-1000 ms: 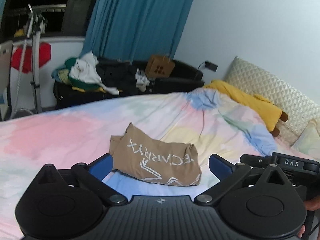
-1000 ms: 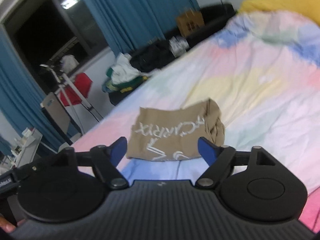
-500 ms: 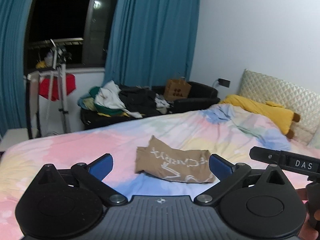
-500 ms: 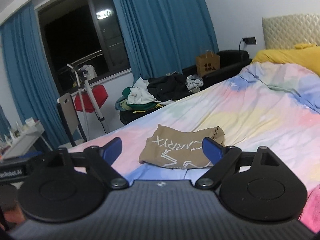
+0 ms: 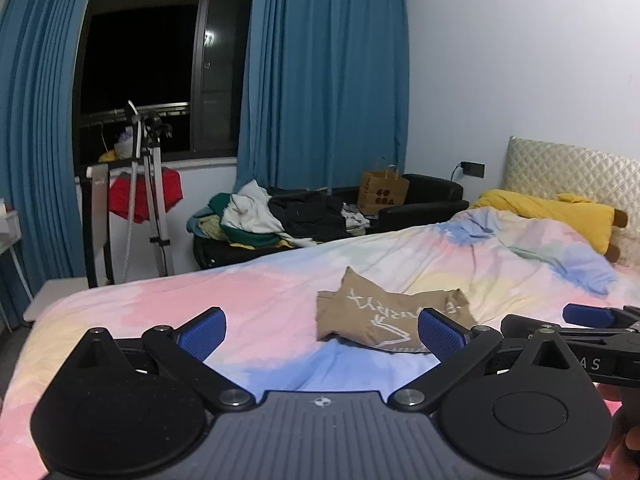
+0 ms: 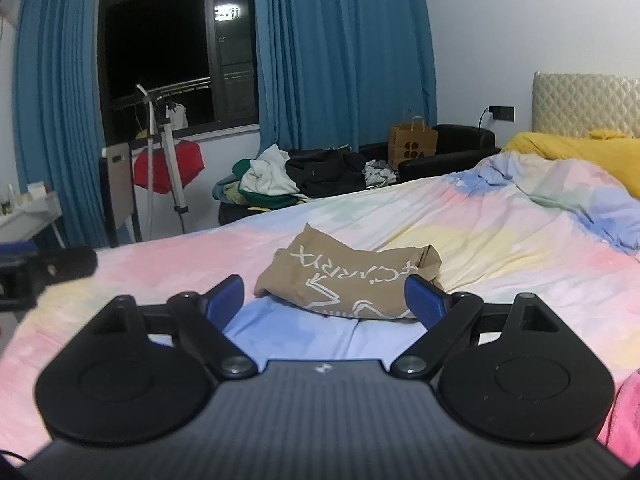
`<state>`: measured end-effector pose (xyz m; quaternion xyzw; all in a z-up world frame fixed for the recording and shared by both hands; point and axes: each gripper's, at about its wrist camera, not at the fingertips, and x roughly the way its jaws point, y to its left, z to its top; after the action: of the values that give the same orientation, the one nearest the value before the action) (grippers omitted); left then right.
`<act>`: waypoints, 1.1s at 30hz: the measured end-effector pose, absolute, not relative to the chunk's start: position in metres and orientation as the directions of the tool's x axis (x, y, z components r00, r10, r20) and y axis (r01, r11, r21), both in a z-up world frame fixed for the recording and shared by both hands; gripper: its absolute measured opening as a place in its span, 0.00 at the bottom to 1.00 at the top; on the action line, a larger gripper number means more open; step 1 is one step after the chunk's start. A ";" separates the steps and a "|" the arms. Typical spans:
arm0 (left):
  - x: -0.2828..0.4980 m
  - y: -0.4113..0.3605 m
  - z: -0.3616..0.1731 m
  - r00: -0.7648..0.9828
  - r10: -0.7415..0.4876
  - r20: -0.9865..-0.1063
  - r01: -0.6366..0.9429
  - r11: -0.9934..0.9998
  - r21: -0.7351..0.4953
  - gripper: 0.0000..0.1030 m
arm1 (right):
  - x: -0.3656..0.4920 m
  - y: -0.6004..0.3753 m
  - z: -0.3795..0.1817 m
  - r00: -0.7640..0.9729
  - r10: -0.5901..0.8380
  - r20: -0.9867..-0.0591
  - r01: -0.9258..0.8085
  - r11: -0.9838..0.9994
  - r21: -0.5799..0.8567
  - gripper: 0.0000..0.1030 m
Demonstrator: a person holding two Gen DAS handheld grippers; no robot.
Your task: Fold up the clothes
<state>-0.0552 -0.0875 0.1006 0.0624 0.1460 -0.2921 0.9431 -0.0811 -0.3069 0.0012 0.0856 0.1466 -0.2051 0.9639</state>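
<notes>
We are looking across a bed (image 5: 168, 304) with a soft rainbow cover, in a room with blue curtains (image 5: 324, 80).

A folded tan shirt (image 6: 352, 276) with white letters is lying in the middle of the bed. We are holding our left gripper (image 5: 322, 330) and our right gripper (image 6: 324, 294) above the near part of the bed, close to the shirt but not touching it. Both are standing wide open and holding nothing. A pile of clothes (image 5: 280, 220) is sitting on a black sofa (image 5: 424, 196) behind the bed, and a yellow pillow (image 5: 560, 212) is lying by the headboard.
</notes>
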 end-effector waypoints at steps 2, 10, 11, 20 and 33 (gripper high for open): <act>-0.054 -0.088 0.095 0.793 -0.527 -0.306 0.566 0.823 0.049 1.00 | -0.078 -0.304 -0.007 0.874 -0.372 -0.312 0.418 0.903 0.095 0.86; -0.040 -0.096 0.076 0.784 -0.524 -0.333 0.573 0.817 0.064 1.00 | -0.076 -0.297 -0.023 0.858 -0.429 -0.281 0.460 0.886 0.052 0.86; -0.038 -0.096 0.075 0.782 -0.524 -0.337 0.572 0.818 0.054 1.00 | -0.076 -0.298 -0.025 0.855 -0.434 -0.282 0.466 0.883 0.053 0.86; -0.025 -0.090 0.064 0.785 -0.503 -0.362 0.546 0.838 0.020 1.00 | -0.075 -0.298 -0.032 0.842 -0.457 -0.286 0.487 0.873 0.038 0.86; -0.026 -0.089 0.061 0.787 -0.499 -0.364 0.543 0.839 0.024 1.00 | -0.070 -0.299 -0.035 0.836 -0.455 -0.307 0.489 0.872 0.038 0.86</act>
<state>-0.0258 -0.0885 0.0610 0.0638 0.1742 -0.2764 0.9430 -0.0697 -0.2993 -0.0347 0.0573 0.1456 -0.2469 0.9563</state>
